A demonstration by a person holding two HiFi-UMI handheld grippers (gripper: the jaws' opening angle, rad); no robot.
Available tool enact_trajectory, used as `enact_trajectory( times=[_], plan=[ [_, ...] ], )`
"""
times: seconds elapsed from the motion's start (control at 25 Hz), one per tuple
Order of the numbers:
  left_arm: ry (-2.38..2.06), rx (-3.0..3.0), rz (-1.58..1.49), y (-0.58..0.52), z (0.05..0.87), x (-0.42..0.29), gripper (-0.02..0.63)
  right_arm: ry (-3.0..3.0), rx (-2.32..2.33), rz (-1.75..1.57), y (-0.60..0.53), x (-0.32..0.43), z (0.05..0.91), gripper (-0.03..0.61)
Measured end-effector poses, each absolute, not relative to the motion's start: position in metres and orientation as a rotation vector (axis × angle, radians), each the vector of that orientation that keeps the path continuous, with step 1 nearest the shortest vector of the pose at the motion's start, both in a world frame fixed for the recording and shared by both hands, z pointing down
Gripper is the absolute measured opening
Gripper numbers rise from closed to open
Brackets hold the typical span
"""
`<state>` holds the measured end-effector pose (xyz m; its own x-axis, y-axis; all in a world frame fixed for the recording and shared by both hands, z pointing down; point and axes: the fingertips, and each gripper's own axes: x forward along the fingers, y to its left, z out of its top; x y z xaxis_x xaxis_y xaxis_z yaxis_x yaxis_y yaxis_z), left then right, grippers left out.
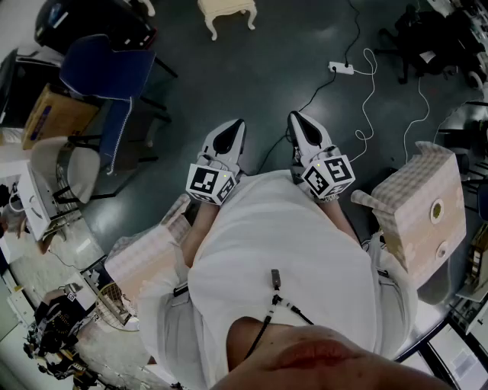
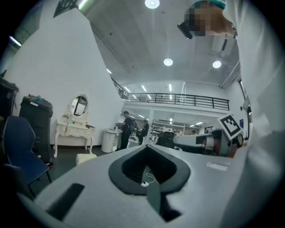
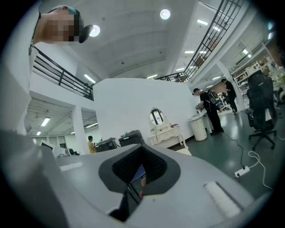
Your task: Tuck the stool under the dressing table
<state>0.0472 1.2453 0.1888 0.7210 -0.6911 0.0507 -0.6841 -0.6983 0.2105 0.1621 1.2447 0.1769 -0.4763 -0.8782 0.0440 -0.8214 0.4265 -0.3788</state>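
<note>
Dark floor (image 1: 267,46) carries everything. The dressing table (image 2: 73,128), white with an oval mirror, stands against the wall just behind the stool (image 1: 227,14). The stool is cream and upright on the floor, out in front of the table and not under it. Left claw (image 1: 237,124) and right claw (image 1: 294,116) are well short of the stool, side by side at the person's waist, pointing level. The stool lies ahead of both, closer in line with the left claw. Both claws are clenched, pads together, nothing gripped. A white power strip (image 1: 341,68) lies on the floor right of the stool.
</note>
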Motion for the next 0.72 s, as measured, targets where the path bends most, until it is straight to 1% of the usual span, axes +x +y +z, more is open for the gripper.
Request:
enact_trajectory(
  times=[0.16, 0.28, 0.44, 0.72],
  plan=[
    [-1.046, 2.700, -0.012, 1.290, 0.199, 0.105, 0.006, 2.614, -1.540, -0.507, 1.281, 0.201, 0.187, 0.006],
    [-1.052, 2.701, 0.026, 1.313, 0.205, 0.130, 0.006, 2.668, -1.536, -0.501, 1.299, 0.220, 0.195, 0.006],
    [-1.128, 2.669, 0.034, 1.331, 0.210, 0.137, 0.006, 2.688, -1.484, -0.557, 1.313, 0.235, 0.204, 0.006],
    [-1.194, 2.578, -0.006, 1.322, 0.216, 0.132, 0.006, 2.703, -1.471, -0.522, 1.318, 0.243, 0.205, 0.006]
  ],
)
